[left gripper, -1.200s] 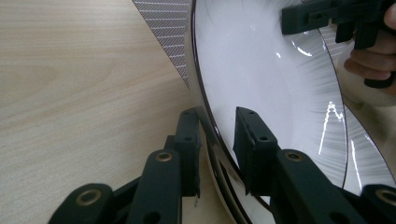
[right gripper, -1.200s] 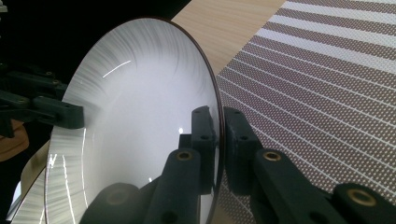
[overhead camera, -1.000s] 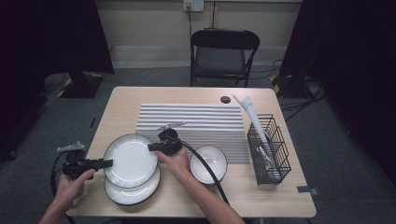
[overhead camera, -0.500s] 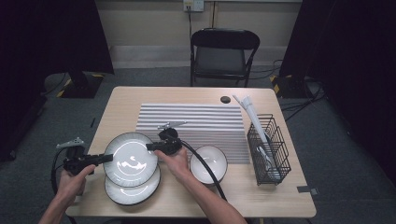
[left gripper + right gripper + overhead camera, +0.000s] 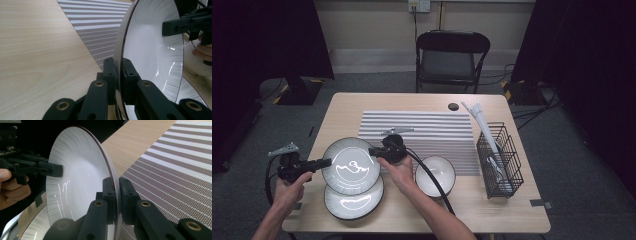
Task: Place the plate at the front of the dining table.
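- White glazed upper plate point(image 5: 351, 165) with a dark rim, high view: held between the two sets of fingers, left gripper point(image 5: 321, 162) on its left edge, right gripper point(image 5: 374, 151) on its right edge. It sits above and overlapping a lower plate point(image 5: 353, 202) on the pale wood worktop point(image 5: 422, 220).
- Same view: white bowl point(image 5: 435, 175) just right of the right hand; striped mat point(image 5: 432, 132) beyond the fingers; black wire basket point(image 5: 499, 160) well to the right.
- Left gripper view: the fingers point(image 5: 109, 72) have just been closing and now pinch the plate rim point(image 5: 120, 50) between them, almost fully closed. Plate surface glossy, fine radial ribbing, light streaks.
- Right gripper view: fingers point(image 5: 110, 192) likewise just closed onto the opposite rim point(image 5: 110, 167); left gripper point(image 5: 53, 170) clamped across the plate.
- Judgement: both grips made; plate looks about lifted off the stack. Carrying and setting down remain, likely toward the mat.
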`<action>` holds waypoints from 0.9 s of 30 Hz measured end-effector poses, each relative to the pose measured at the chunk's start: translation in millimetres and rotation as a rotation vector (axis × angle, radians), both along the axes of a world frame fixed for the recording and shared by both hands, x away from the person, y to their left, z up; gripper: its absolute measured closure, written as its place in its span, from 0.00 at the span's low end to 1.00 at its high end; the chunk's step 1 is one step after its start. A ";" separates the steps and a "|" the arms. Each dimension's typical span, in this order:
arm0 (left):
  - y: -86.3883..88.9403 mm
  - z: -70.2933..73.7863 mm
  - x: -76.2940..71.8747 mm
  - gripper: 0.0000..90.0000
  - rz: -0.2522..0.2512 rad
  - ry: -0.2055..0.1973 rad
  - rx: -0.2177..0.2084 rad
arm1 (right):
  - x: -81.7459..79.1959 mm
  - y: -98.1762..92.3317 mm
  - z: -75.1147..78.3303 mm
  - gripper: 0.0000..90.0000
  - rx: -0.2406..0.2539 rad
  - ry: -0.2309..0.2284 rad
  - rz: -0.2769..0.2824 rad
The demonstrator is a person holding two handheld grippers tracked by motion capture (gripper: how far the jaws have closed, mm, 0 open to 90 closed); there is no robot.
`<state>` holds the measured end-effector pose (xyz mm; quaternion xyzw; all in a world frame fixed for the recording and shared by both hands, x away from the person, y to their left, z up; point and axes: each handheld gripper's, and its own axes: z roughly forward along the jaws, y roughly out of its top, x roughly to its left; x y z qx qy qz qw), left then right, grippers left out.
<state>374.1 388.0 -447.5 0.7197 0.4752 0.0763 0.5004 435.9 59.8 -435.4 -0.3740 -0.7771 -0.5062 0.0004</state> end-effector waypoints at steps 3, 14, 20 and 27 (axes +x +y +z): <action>-0.5 2.6 1.3 0.94 0.002 -0.003 -0.001 | -0.6 -0.3 1.8 0.94 -0.005 -0.009 -0.003; -1.5 13.1 6.2 0.95 -0.001 -0.031 0.007 | -0.7 -1.0 9.1 0.94 -0.017 -0.017 -0.018; -4.3 21.8 9.2 0.95 -0.002 -0.051 -0.009 | -1.4 -4.5 20.5 0.95 -0.024 -0.037 -0.024; -2.3 30.7 11.2 0.95 0.001 -0.072 -0.012 | -1.8 -2.8 32.0 0.95 -0.040 -0.038 -0.032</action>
